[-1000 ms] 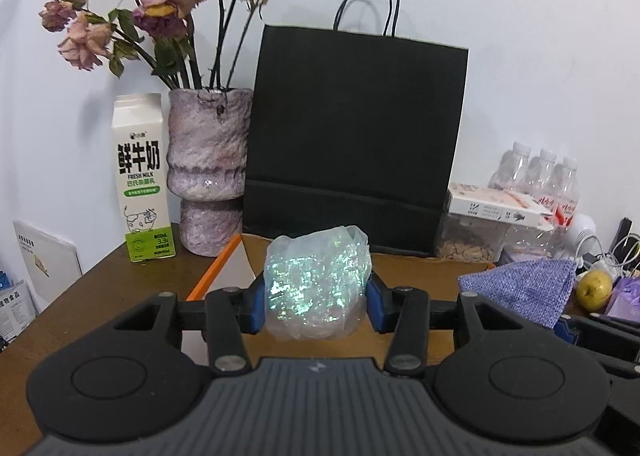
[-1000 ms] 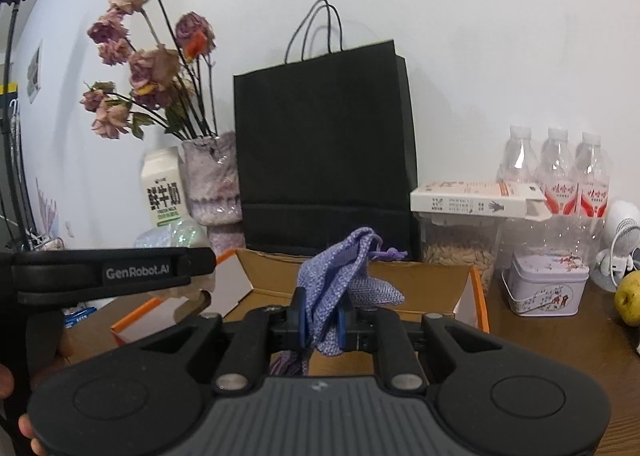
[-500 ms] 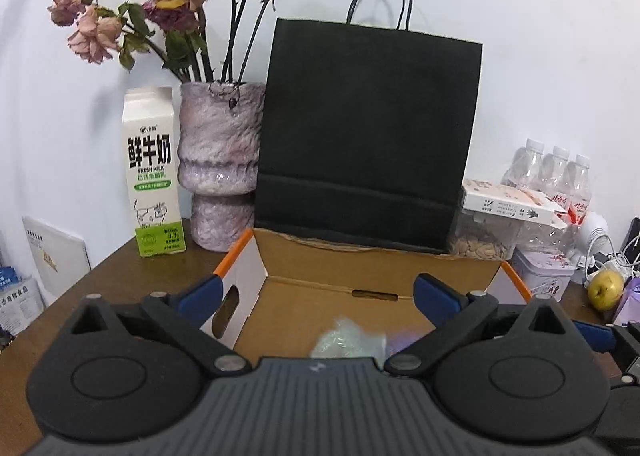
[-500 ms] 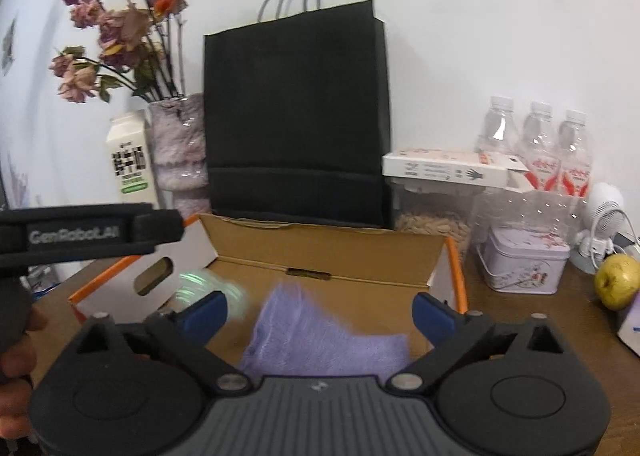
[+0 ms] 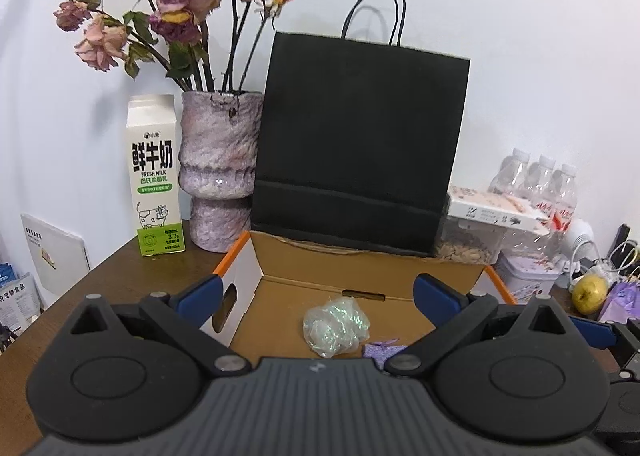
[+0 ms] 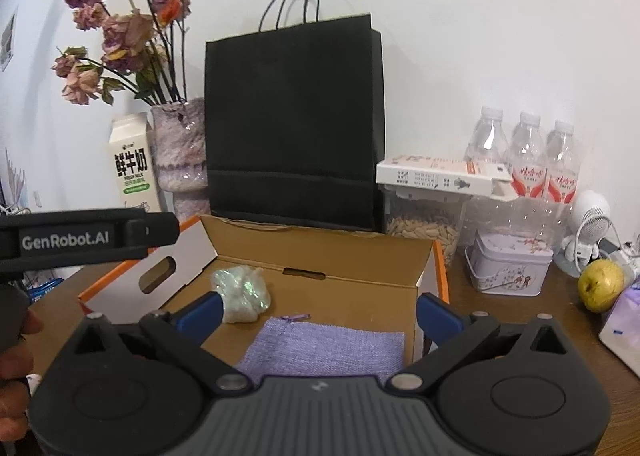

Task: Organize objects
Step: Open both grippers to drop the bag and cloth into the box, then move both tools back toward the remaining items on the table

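Now my left gripper (image 5: 316, 292) and right gripper (image 6: 318, 310) gape empty; the crumpled iridescent plastic wad (image 5: 335, 330) and flat lilac woven pouch (image 6: 320, 348), lower centre, lie in the open cardboard box (image 6: 352, 256), the pouch's near edge hidden.

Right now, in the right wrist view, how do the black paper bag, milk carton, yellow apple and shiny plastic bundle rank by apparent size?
1. black paper bag, by far the largest.
2. milk carton.
3. shiny plastic bundle and yellow apple look about alike; the bundle lies in the cardboard box, perhaps nearer, so I won't rank them.
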`<state>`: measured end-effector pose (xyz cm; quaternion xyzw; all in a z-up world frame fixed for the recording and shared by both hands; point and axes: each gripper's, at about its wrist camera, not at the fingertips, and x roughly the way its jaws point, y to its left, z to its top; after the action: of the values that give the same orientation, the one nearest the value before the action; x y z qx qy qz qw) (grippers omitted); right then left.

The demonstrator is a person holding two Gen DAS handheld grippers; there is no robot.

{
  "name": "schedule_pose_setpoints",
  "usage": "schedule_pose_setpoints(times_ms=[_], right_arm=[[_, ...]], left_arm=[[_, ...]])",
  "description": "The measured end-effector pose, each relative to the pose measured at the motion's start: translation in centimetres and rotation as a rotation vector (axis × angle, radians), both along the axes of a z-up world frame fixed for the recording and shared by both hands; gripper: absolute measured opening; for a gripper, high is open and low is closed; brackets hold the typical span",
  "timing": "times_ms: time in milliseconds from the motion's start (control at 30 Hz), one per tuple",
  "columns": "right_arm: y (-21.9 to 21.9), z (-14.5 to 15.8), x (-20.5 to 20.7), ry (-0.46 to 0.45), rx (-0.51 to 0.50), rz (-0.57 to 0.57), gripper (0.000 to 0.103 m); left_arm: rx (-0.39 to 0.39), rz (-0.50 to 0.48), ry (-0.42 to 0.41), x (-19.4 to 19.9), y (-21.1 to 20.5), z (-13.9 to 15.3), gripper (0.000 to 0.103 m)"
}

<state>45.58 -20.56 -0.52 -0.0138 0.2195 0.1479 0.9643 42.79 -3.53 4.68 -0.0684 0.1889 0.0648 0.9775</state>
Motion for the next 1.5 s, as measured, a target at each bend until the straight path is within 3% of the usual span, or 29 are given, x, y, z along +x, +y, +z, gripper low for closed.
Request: schedule_pose_setpoints(times_ms=[1033,1500], right_arm=[[-2.3,3.0,-12.3,-0.099,-0.038,0.020,0.103],[-2.2,2.6,-18.1,-0.087,-0.030,0.032,0.103]], left_arm=[[0.011,-0.113,-0.104,-12.6,-1.0,3.7,0.103],[0.035,-0.138,-0.064,-17.7,0.0,2.8,0.103]])
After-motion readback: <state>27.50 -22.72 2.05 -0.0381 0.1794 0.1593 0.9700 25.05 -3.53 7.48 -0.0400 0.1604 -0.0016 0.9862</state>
